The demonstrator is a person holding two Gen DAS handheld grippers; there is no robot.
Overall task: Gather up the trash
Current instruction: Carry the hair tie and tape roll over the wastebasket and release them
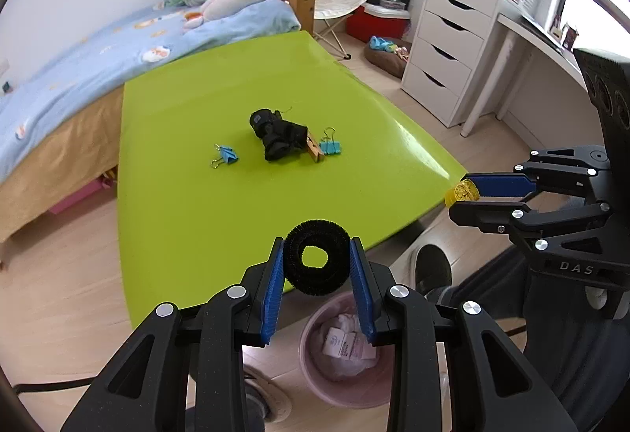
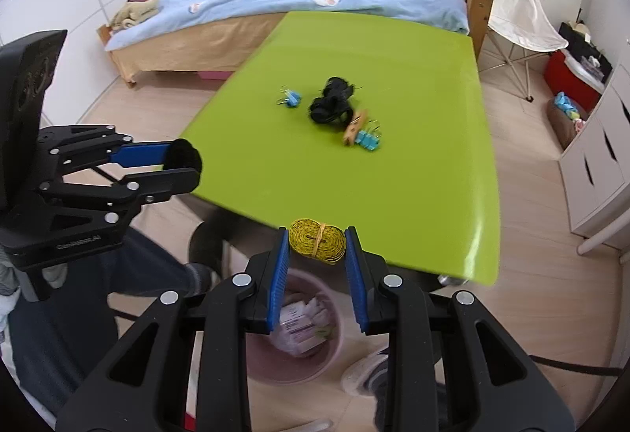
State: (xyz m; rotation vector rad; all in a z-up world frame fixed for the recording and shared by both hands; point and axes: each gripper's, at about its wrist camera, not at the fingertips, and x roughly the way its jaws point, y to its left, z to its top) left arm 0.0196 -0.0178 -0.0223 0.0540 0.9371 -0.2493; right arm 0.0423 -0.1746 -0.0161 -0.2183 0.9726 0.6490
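Past the table edge [image 1: 413, 211], left tongs [image 1: 317, 262] pinch a ring [image 1: 317, 274], right tongs [image 2: 317, 245] a tape [image 2: 317, 241].

The pink bin [image 1: 315, 384] is partly hidden behind the left gripper [image 1: 317, 262], its papers' print too small to read. In the right wrist view, the clips [image 2: 368, 140] on the tabletop [image 2: 354, 188] blur.

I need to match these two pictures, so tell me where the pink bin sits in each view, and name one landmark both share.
Left wrist view: the pink bin stands on the floor at bottom centre, below the left gripper and its black ring.
Right wrist view: the pink bin is at bottom centre, below the right gripper and its yellow tape roll.
Shared landmark: the green table, just beyond the bin.
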